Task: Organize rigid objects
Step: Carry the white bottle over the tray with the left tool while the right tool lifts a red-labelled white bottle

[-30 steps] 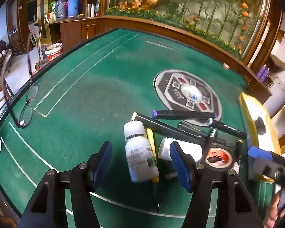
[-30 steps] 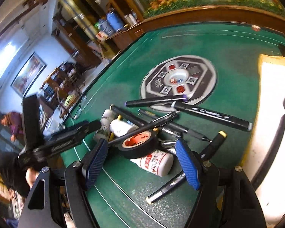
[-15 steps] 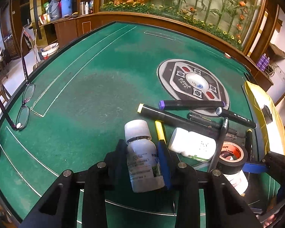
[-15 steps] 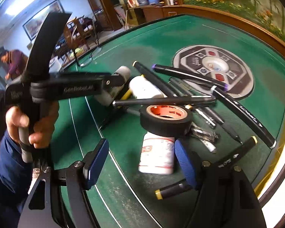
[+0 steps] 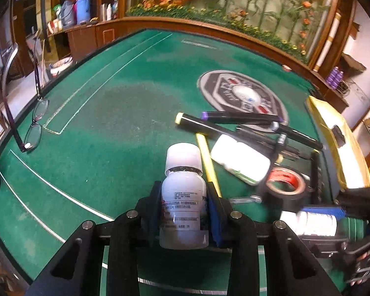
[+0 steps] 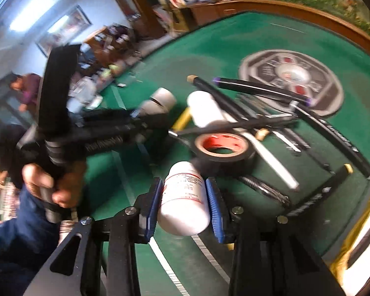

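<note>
My left gripper [image 5: 183, 192] is shut on a white capped bottle [image 5: 182, 192] with a printed label, at the near edge of the pile. My right gripper [image 6: 183, 197] is shut on a white bottle with a red-printed label [image 6: 185, 199], lying beside the black tape roll [image 6: 222, 150]. The pile also holds a third white bottle [image 5: 239, 160], several black markers [image 5: 239, 117] and a yellow pen [image 5: 207, 160]. The left gripper and the hand holding it show in the right wrist view [image 6: 145, 113]. The right gripper shows in the left wrist view [image 5: 318, 212].
All lies on a green felt table [image 5: 111, 123] with a round grey control panel [image 5: 241, 96] in the middle. Eyeglasses [image 5: 34, 128] lie at the left edge. A yellow-rimmed white tray [image 5: 338, 133] stands at the right. A wooden rail borders the far side.
Both grippers went from open to shut: the left closed on the capped bottle first, then the right closed on the red-labelled bottle by the tape roll.
</note>
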`<action>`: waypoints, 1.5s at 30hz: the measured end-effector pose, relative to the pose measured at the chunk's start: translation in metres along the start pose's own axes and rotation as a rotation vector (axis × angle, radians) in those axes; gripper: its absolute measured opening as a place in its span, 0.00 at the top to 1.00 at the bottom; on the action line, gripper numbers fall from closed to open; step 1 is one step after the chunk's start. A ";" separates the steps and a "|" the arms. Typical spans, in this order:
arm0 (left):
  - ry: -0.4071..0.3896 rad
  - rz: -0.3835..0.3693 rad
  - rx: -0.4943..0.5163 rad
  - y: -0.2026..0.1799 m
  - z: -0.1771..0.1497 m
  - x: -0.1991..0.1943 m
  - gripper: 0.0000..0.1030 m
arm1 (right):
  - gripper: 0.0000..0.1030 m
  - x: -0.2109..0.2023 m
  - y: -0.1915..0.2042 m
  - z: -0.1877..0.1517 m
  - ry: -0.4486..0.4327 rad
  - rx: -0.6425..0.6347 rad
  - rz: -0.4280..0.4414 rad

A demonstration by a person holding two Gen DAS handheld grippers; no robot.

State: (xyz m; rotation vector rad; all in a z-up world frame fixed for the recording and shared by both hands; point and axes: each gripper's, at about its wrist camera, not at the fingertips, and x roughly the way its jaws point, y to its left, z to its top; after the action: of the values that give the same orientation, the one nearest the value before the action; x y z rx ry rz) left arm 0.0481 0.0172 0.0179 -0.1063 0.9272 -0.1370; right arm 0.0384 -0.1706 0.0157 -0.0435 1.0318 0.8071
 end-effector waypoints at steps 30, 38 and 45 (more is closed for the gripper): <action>-0.085 -0.123 0.108 -0.056 0.007 -0.050 0.65 | 0.66 -0.051 -0.036 0.007 -0.181 0.124 -0.091; -0.058 -0.256 0.242 -0.141 0.020 -0.044 0.65 | 0.67 -0.117 -0.114 0.002 -0.358 0.367 -0.198; 0.027 -0.346 0.311 -0.214 0.021 -0.013 0.66 | 0.66 -0.157 -0.180 -0.023 -0.441 0.579 -0.359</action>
State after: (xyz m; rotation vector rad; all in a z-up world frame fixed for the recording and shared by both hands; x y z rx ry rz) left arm 0.0417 -0.1911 0.0731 0.0249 0.8986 -0.6016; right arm 0.0915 -0.3996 0.0658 0.4168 0.7716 0.1563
